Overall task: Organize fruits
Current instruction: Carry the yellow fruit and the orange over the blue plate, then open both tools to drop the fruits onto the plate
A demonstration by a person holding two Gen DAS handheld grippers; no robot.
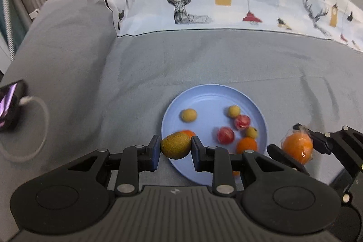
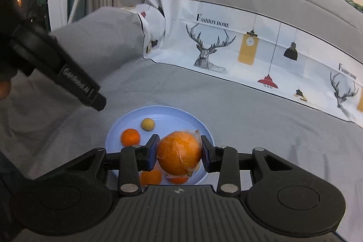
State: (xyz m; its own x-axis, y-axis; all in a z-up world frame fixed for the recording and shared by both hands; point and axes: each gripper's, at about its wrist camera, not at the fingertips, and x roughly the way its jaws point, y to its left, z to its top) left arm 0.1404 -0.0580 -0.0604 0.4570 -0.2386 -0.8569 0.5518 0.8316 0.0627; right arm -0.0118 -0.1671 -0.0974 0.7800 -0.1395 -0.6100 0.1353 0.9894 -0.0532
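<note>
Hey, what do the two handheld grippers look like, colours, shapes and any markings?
Both, the left gripper and the right gripper, are matte black, with a ribbed body, round side housings, silver pivot bolts and blue-padded fingers. One bears white lettering, too blurred to read.

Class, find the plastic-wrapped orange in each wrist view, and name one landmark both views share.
Left wrist view: wrapped orange at lower right, held in the right gripper beside the blue plate.
Right wrist view: wrapped orange at lower centre, between the jaws.
Shared landmark: the blue plate.
</note>
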